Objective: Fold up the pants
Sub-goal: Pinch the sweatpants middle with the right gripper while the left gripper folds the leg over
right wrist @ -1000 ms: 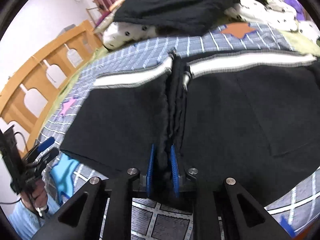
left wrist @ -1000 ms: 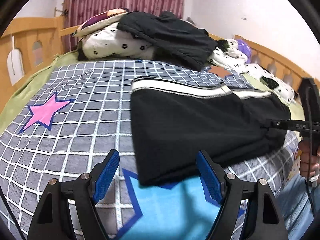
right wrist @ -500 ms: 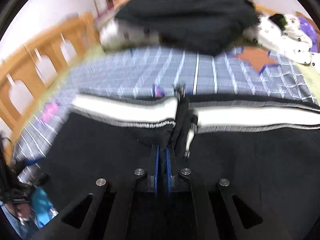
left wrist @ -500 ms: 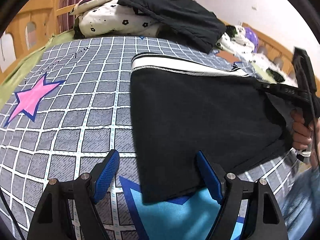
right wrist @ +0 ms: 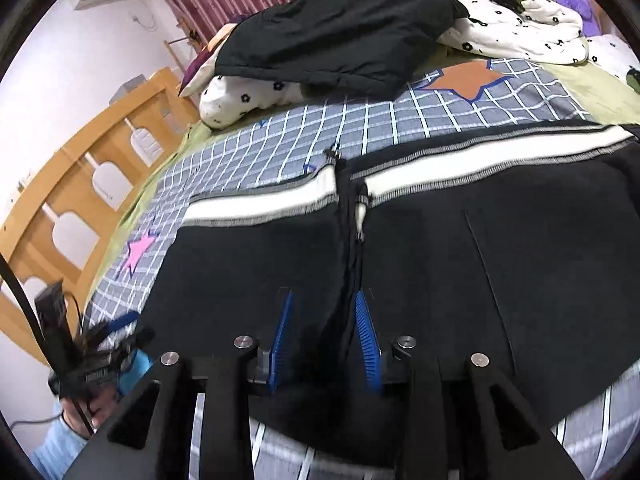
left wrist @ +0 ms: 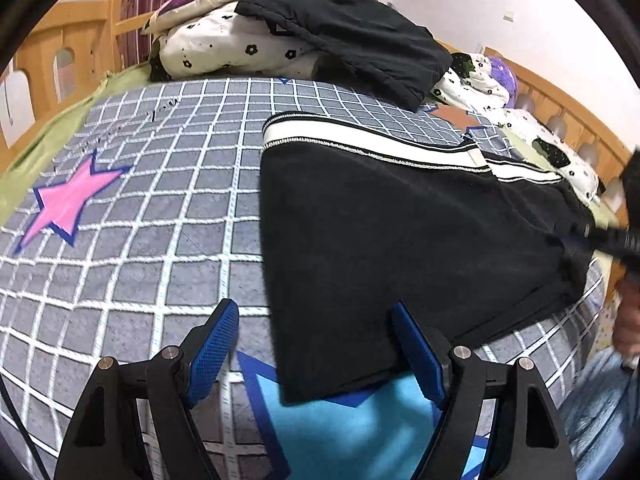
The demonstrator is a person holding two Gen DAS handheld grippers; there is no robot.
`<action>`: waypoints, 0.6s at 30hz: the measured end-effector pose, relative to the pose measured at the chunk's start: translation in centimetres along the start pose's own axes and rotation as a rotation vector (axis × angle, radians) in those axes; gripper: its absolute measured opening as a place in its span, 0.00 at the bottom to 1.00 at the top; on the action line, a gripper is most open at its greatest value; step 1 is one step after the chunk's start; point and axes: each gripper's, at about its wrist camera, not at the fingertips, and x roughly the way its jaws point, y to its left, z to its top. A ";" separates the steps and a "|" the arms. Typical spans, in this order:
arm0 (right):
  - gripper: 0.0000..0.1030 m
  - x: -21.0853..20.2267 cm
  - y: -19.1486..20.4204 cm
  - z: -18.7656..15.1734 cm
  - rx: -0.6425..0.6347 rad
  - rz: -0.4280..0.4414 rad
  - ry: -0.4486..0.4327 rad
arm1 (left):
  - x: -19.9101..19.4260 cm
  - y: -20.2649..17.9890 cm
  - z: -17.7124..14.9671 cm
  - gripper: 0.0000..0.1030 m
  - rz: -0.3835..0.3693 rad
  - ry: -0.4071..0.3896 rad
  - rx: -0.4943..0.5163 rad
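1. Since a second ago: right gripper (right wrist: 324, 336) no longer clamped on the bunched black cloth; jaws now opening, a ridge of cloth between the blue pads but pads apparently clear of it. Left gripper (left wrist: 316, 354) nudged closer over the near corner of the pants (left wrist: 400, 240).
2. Left gripper: wide open, holding nothing, poised over that corner.
3. Pants: flat on the checked bedspread (left wrist: 160, 200), white-striped waistband (right wrist: 480, 160) at the far edge, central seam ridge running toward the right gripper.
4. Progress, judged: appears folded once, layers roughly aligned and smoothed; further folds likely outstanding.
5. Elsewhere: black jacket (left wrist: 344, 36) heaped on pillows at the headboard, untouched.
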 end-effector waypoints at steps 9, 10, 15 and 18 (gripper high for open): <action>0.13 -2.6 0.4 -2.0 0.038 0.172 -0.088 | -3.0 0.1 0.0 0.76 -0.021 -0.090 0.004; 0.13 -2.7 0.5 -2.4 0.035 0.163 -0.085 | -3.0 0.1 0.1 0.76 -0.028 -0.089 -0.001; 0.20 2.8 0.9 -4.8 -0.020 -0.013 0.102 | 0.7 0.5 -0.4 0.76 0.009 0.038 -0.060; 0.35 1.5 1.6 -4.3 -0.061 -0.046 0.079 | 1.4 0.6 -0.7 0.76 0.009 0.059 -0.052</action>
